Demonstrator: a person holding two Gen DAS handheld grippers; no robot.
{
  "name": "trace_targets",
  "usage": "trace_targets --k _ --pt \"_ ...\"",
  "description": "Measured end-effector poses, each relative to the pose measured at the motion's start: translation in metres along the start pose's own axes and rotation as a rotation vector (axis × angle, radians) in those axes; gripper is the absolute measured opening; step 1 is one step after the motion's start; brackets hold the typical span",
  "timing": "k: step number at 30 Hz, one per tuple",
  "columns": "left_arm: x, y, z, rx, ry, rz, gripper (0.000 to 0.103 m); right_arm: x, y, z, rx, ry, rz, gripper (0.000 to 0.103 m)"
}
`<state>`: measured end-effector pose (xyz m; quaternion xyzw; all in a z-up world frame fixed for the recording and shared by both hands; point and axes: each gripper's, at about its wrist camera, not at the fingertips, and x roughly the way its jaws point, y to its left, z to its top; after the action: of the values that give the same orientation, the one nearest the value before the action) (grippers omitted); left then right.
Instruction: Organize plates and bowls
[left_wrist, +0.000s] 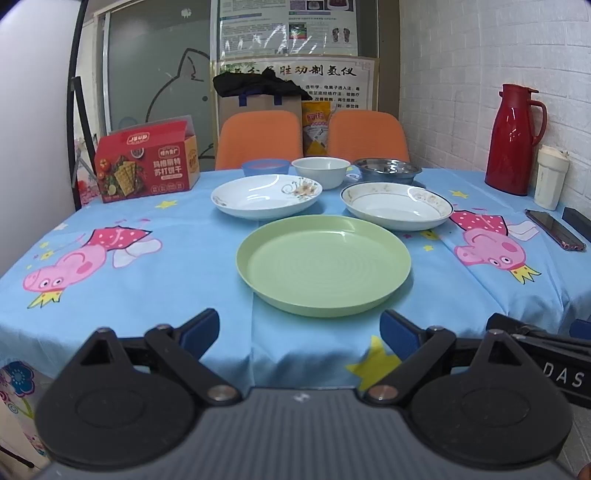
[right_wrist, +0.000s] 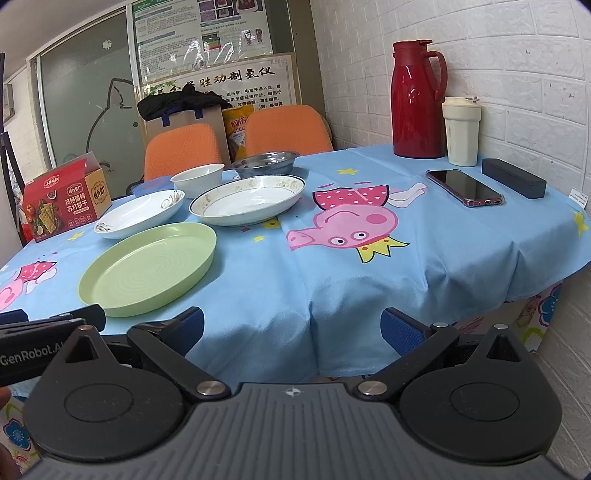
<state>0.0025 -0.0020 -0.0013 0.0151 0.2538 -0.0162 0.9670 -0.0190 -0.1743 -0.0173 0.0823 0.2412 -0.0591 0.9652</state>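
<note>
A green plate (left_wrist: 323, 265) lies nearest on the blue tablecloth, also in the right wrist view (right_wrist: 147, 264). Behind it lie a white flowered plate (left_wrist: 266, 196) (right_wrist: 140, 213) and a white gold-rimmed plate (left_wrist: 397, 205) (right_wrist: 248, 199). Farther back stand a blue bowl (left_wrist: 265, 167), a white bowl (left_wrist: 320, 171) (right_wrist: 198, 180) and a steel bowl (left_wrist: 387, 170) (right_wrist: 266, 162). My left gripper (left_wrist: 299, 332) is open and empty at the table's near edge, just short of the green plate. My right gripper (right_wrist: 291, 330) is open and empty, right of the green plate.
A red cracker box (left_wrist: 146, 164) stands at the far left. A red thermos (right_wrist: 418, 99), a white cup (right_wrist: 461, 131), a phone (right_wrist: 464, 187) and a black case (right_wrist: 513, 178) sit by the brick wall on the right. Two orange chairs (left_wrist: 258, 138) stand behind the table.
</note>
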Motion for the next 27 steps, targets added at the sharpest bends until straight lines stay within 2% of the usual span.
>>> trace_targets --k 27 --pt "-0.0012 0.0005 0.0011 0.004 -0.007 -0.002 0.093 -0.0008 0.0003 -0.001 0.0 -0.003 -0.001 0.103"
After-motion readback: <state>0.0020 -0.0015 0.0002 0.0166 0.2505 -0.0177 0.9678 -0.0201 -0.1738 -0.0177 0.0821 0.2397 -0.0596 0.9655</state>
